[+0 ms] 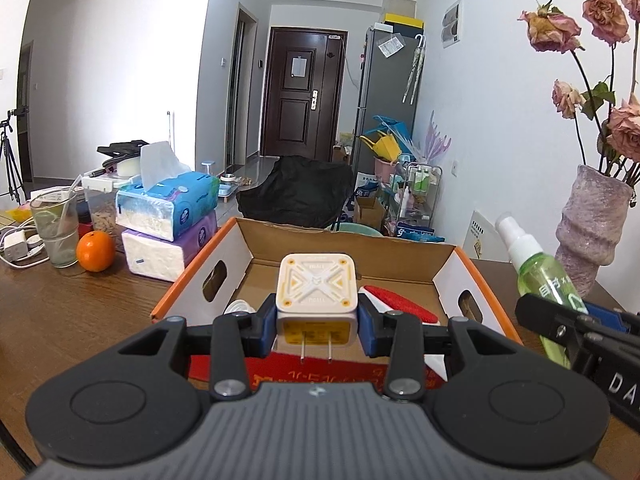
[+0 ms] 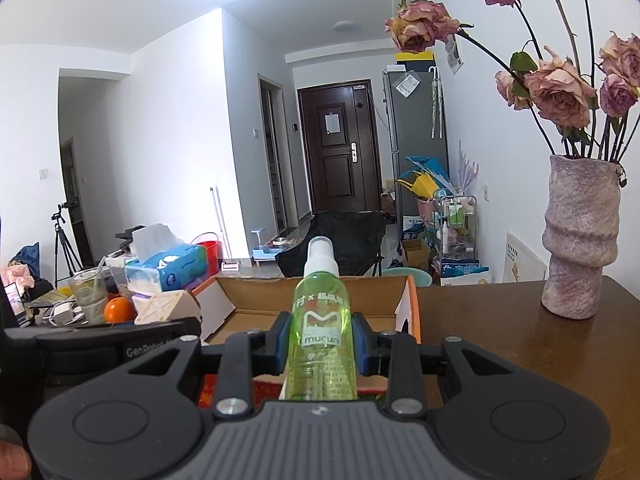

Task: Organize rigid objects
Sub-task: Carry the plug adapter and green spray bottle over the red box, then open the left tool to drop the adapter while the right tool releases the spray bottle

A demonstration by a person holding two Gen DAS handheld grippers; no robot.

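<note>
My left gripper (image 1: pixel 317 326) is shut on a white and yellow plug adapter (image 1: pixel 318 294), prongs toward the camera, held over the near end of an open cardboard box (image 1: pixel 224 248) with orange edges. Inside the box lie a red and white item (image 1: pixel 394 304) and a white cable (image 1: pixel 240 306). My right gripper (image 2: pixel 322 344) is shut on a green spray bottle (image 2: pixel 322 320) with a white nozzle, held upright over the box's (image 2: pixel 408 304) right side. The bottle also shows in the left wrist view (image 1: pixel 540 276), and the adapter in the right wrist view (image 2: pixel 166 308).
On the brown table (image 1: pixel 80 312), left of the box, stand two stacked tissue packs (image 1: pixel 168 216), an orange (image 1: pixel 95 251), a glass with a straw (image 1: pixel 56 228) and a charger with cables (image 1: pixel 16 246). A purple vase of dried roses (image 2: pixel 576 240) stands at the right.
</note>
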